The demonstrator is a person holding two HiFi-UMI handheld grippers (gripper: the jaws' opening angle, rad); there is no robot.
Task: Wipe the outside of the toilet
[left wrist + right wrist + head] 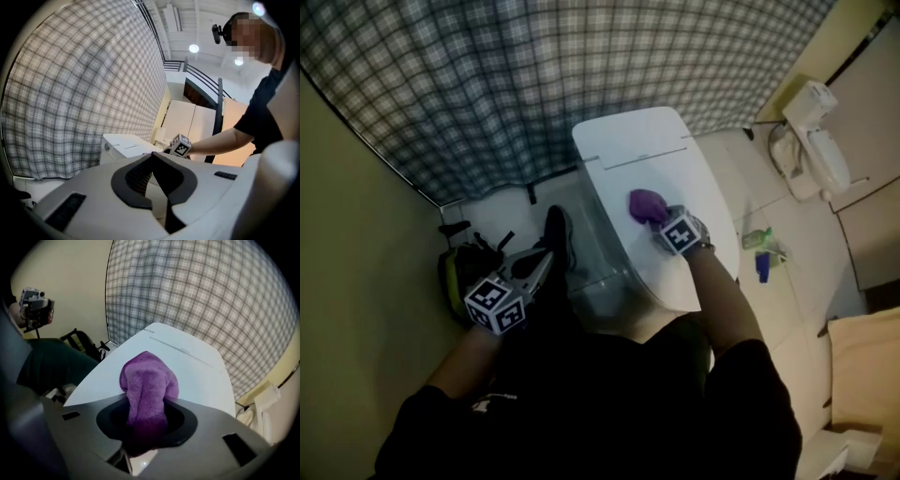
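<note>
The white toilet [623,155] stands in the middle of the head view with its lid down. On the lid lies a purple cloth [648,204], and my right gripper [662,219] is shut on it from the near side. The right gripper view shows the cloth [149,378] bunched between the jaws of the right gripper [146,416] and pressed on the toilet lid [192,366]. My left gripper [544,265] hangs to the left of the bowl, off the toilet, holding nothing. In its own view the left gripper [152,155] has its tips touching, with the toilet [123,144] beyond.
A plaid curtain [534,84] hangs behind the toilet. A black and green bag [459,272] sits on the floor at the left by the yellow wall. Small bottles [759,240] lie on the tiles to the right, near a white appliance [814,141]. A black shoe [559,234] stands beside the bowl.
</note>
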